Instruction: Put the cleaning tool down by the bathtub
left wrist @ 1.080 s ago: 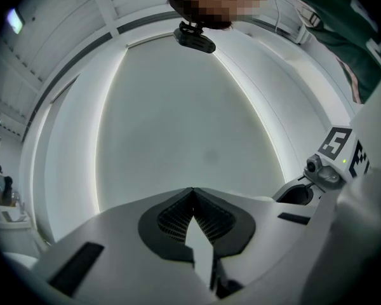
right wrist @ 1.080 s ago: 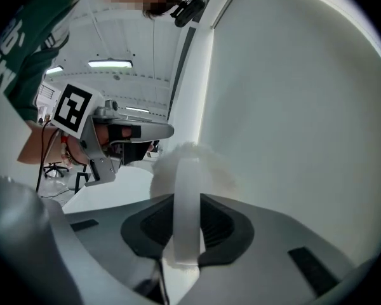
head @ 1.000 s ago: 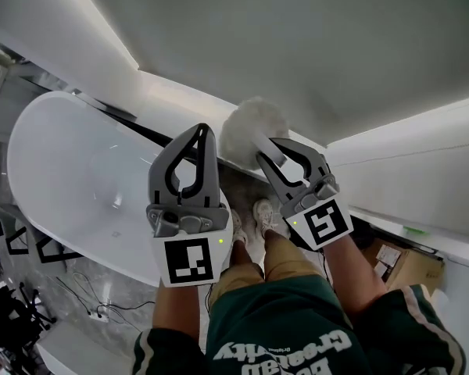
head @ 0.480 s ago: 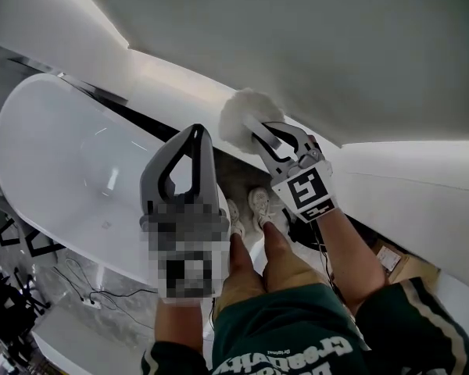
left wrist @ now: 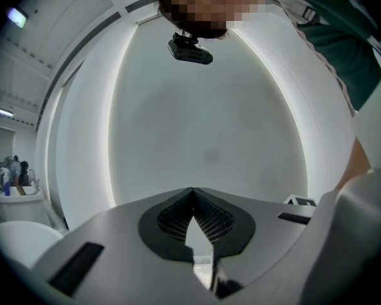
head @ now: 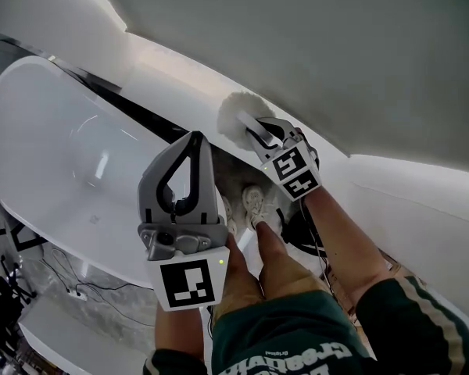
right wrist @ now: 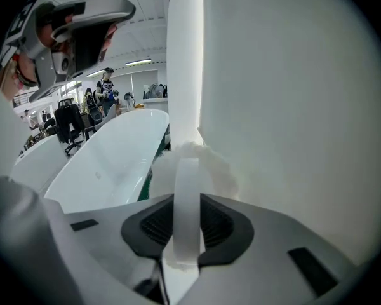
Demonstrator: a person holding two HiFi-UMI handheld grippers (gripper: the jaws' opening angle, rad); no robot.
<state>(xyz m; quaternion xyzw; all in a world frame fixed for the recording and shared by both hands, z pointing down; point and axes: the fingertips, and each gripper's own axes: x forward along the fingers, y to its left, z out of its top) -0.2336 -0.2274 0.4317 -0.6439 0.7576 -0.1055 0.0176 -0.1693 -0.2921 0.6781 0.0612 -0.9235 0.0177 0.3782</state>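
Right claw (head: 256, 129) tight on fluffy cleaning tool (head: 234, 113) near bathtub (head: 55, 155); left claw (head: 195, 137) clenched, empty

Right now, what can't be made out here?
- Whether the duster touches the floor: in the head view, its fluffy head and the right tool cover the spot.
- Bathtub: in the head view, part of the near side is behind the left tool, and one end is cut off by the left edge.
- People in the right gripper view's background: too small.
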